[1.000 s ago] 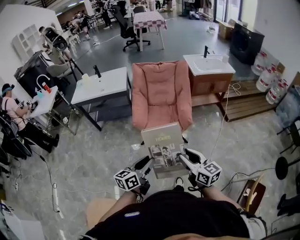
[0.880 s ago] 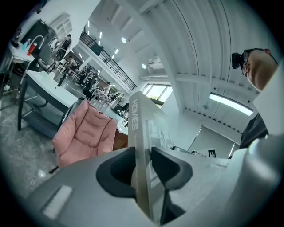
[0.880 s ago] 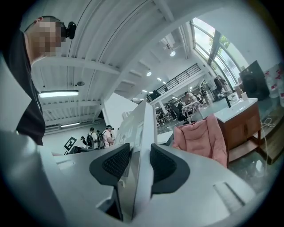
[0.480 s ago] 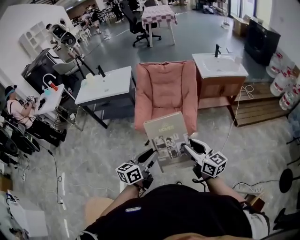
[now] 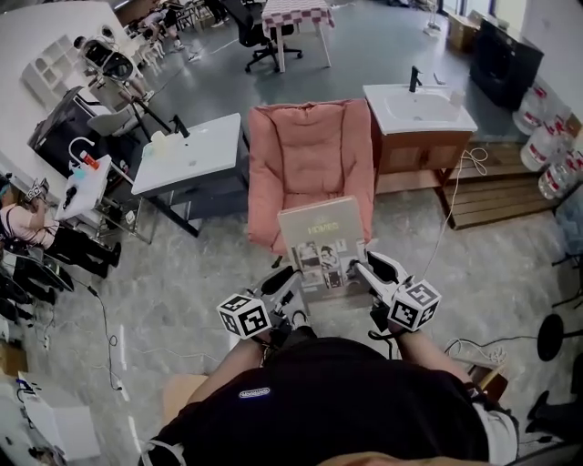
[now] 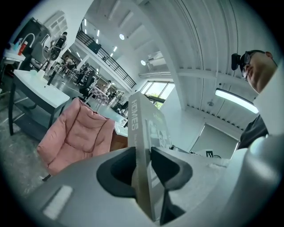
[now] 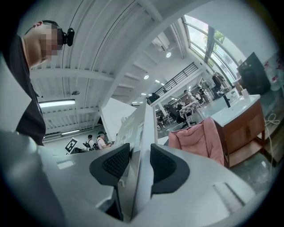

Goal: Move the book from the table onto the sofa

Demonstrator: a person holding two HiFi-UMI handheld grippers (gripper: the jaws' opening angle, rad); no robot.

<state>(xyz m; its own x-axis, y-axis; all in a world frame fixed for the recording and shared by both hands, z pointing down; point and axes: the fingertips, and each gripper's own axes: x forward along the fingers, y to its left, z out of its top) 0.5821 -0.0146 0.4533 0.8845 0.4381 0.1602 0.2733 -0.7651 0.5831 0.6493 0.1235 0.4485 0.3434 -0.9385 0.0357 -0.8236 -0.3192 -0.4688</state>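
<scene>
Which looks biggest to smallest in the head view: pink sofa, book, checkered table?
1. pink sofa
2. book, held close to the camera, so it looks large
3. checkered table, far off and cut by the top edge

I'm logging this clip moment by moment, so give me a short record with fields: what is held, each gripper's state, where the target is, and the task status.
held object: grey hardcover book with photos on its cover, lifted, cover facing up
left gripper: shut on the book's left edge
right gripper: shut on the book's right edge
target: pink padded sofa chair, straight ahead of the person
beside target: white sink table on its left, wooden sink cabinet on its right
status: book not yet on the sofa
</scene>
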